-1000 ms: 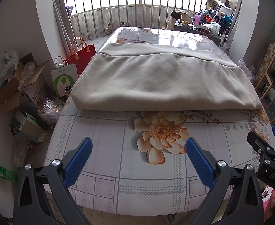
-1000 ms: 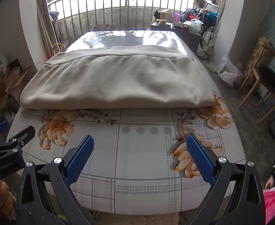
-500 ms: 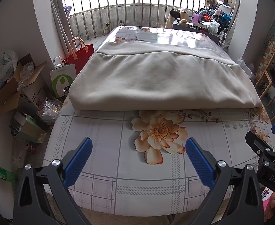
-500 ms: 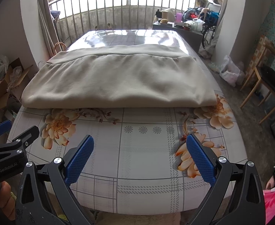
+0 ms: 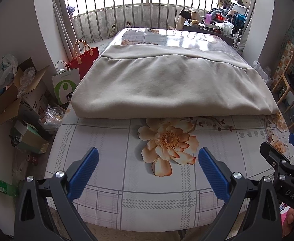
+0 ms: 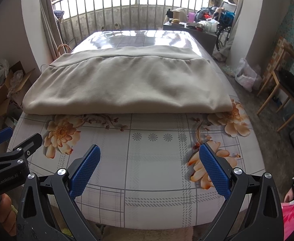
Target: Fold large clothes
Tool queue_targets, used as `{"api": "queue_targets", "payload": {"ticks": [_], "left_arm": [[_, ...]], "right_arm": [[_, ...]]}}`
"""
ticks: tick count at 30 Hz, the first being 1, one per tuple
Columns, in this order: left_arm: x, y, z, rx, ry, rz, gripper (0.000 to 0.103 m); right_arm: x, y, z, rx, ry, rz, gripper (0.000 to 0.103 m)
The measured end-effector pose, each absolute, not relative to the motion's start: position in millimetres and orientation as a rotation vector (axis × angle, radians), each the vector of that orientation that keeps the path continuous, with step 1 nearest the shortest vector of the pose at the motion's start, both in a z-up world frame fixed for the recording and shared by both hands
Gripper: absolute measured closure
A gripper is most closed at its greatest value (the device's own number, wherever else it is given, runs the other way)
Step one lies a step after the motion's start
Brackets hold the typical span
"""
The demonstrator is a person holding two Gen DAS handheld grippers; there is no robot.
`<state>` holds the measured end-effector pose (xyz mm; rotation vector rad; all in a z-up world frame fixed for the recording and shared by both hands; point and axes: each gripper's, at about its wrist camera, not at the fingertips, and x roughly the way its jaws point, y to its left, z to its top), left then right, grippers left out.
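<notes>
Closest to me, the left gripper (image 5: 147,167) is held low over the near edge of the surface (image 5: 110,154), pointing straight ahead, its blue-padded jaws spread wide with nothing between them. Just beside it, on the same level, the right gripper (image 6: 149,166) points the same way, its jaws likewise wide apart and empty. Each one shows at the edge of the other's view, so the two sit side by side, near each other but apart. A thumb (image 6: 5,210) of the person's left hand shows under the left tool's handle.

Beyond the jaws lies bare floral-print covering, with a big peach flower (image 5: 167,140) ahead of the left gripper. Further on, well clear of both grippers, the beige garment (image 5: 167,84) lies folded flat across the middle of the surface, its thick folded edge facing the grippers and a seamed band along its far side. Behind it, the surface gleams in the light from the railed balcony (image 6: 127,16).
</notes>
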<state>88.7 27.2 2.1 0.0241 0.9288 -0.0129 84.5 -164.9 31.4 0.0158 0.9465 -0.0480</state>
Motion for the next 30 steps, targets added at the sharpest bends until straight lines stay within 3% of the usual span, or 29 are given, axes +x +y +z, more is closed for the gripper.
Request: {"api": "queue_targets", "payload": {"ticks": [30], "left_arm": [[88.3,28.7,2.0,0.022,0.935,-0.017,0.005]], "right_arm": [[84.3,-165.1,30.5,0.010,0.953,-0.048,0.008]]}}
